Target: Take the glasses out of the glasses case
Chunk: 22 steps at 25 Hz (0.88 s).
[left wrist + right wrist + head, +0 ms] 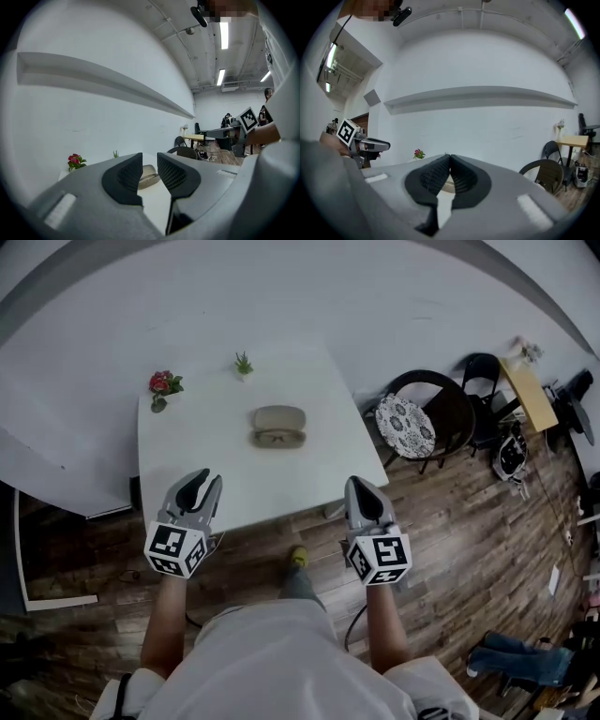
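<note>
Open case (pixel 278 416) with glasses (pixel 277 438) in it sits in the middle of the table (pixel 187 456), well ahead of both grippers. Left gripper (pixel 199 482) jaws stand apart, nothing between them. Right gripper (pixel 363 488) jaws are pressed together, empty.
</note>
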Motion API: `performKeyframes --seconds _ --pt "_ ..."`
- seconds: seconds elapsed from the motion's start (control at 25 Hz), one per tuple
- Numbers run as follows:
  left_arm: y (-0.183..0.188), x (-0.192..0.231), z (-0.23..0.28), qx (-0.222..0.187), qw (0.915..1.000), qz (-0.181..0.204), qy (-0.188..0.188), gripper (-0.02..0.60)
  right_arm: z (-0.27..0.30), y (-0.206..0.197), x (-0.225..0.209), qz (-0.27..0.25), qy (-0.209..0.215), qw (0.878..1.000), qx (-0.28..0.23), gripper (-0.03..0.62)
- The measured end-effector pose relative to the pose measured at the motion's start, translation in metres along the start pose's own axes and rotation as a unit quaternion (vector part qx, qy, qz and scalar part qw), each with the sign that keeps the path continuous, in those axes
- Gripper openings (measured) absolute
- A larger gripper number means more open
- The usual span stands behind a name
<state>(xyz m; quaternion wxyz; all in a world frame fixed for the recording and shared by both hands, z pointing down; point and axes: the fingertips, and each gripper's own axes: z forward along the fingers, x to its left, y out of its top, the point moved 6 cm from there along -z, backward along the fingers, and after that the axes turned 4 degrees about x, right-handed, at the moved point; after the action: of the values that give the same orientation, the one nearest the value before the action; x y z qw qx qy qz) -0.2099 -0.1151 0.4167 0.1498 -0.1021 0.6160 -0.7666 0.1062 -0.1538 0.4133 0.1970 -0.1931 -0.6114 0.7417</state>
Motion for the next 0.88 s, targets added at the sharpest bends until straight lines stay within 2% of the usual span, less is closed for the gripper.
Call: performKeyframes --seconds 0.44,0.88 --pt "0.013 0.017 0.113 0.037 0.9985 -0.01 0.039 0.107 0.118 0.005 -0.09 0.012 0.048 0.999 0.011 0.003" --pt "0.012 0.022 0.169 0.064 0.9967 -0.005 0.048 0.11 0.177 0.003 -0.134 0.033 0.066 0.997 0.026 0.003"
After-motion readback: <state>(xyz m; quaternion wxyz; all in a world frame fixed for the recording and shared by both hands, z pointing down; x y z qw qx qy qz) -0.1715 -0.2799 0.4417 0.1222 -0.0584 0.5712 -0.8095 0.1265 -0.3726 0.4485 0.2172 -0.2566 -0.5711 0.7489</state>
